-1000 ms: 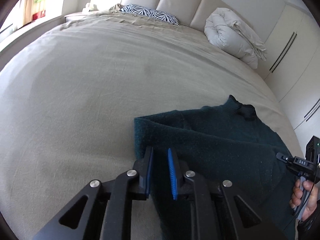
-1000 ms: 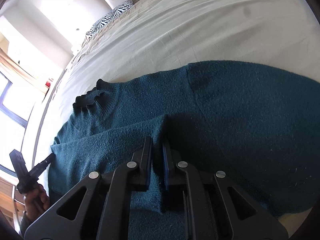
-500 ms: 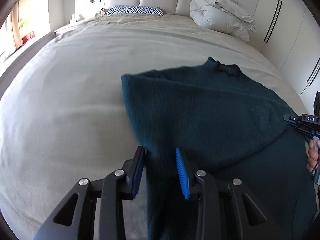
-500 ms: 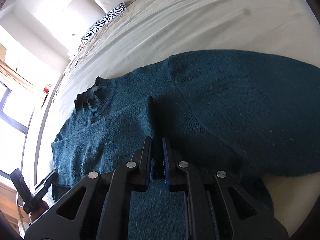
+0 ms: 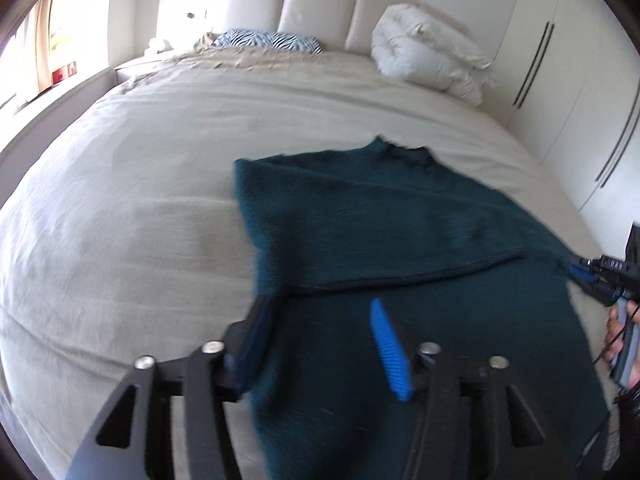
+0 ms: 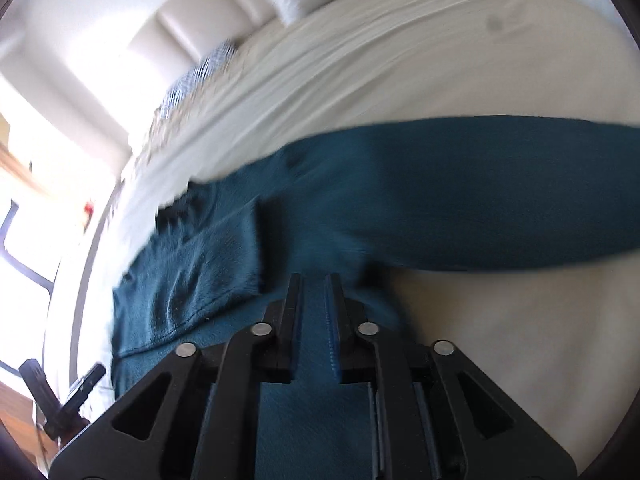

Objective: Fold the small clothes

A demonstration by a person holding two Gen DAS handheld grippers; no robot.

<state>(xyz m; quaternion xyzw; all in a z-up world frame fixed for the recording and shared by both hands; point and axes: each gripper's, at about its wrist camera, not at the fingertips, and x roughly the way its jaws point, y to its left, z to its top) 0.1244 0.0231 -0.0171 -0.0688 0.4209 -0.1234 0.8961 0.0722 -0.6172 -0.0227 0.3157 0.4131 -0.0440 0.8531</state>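
Observation:
A dark teal knit sweater lies on the beige bed, collar toward the headboard, one part folded over the body with its edge running across. My left gripper hovers over the sweater's near left part, jaws wide and opening, nothing pinched between the blue pads. In the right wrist view the sweater is blurred. My right gripper is above it, jaws opening to a narrow gap with only the fabric below showing through. The right gripper also appears at the sweater's right edge, held by a hand.
A rolled white duvet and a zebra-print pillow sit by the padded headboard. White wardrobe doors line the right side. A bright window is at the left. The left gripper shows at the right view's lower left.
Both grippers pulled back and rose from the sweater. The left jaws spread from nearly closed to wide. The right jaws parted slightly. More of the sweater and bed shows.

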